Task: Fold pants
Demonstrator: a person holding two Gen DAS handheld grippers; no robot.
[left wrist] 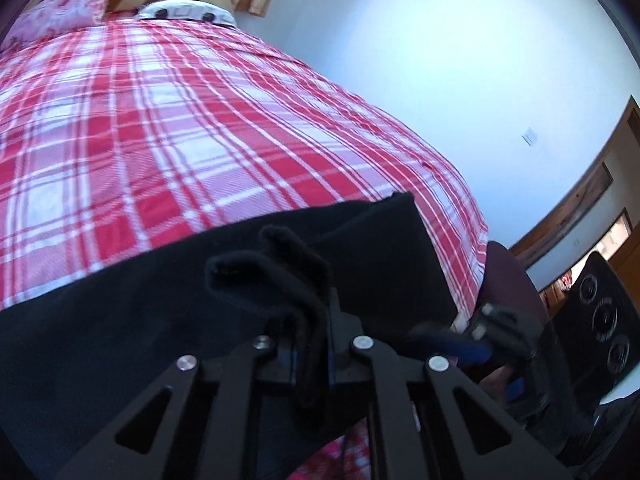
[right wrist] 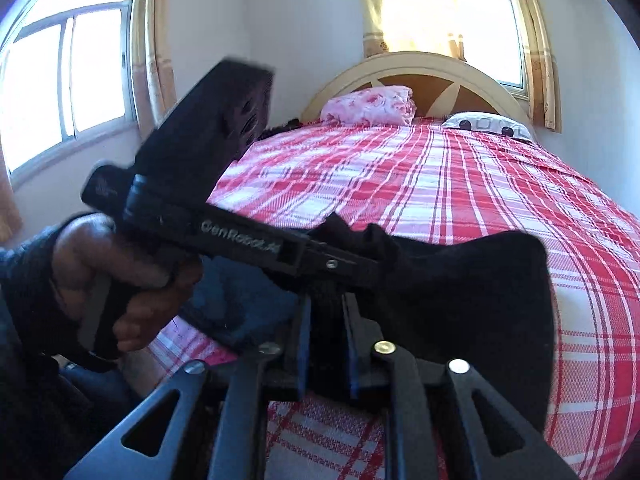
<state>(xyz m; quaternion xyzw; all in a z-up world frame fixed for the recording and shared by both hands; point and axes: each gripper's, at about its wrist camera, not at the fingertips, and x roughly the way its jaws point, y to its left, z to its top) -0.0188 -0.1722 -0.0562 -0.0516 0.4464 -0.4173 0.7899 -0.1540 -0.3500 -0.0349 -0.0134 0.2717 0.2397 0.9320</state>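
Note:
Black pants lie across the near end of a bed with a red-and-white plaid cover. My left gripper is shut on a bunched fold of the pants' edge, and the cloth sticks up past its fingers. In the right wrist view the left gripper reaches in from the left, held by a hand, pinching the pants. My right gripper sits just below it, blue pads a little apart with a strip of black cloth loose between them. The right gripper also shows low right in the left wrist view.
A pink flowered pillow and a white patterned pillow rest at the arched headboard. Curtained windows are behind and to the left. The plaid cover stretches bare beyond the pants. The bed's right edge drops near a white wall.

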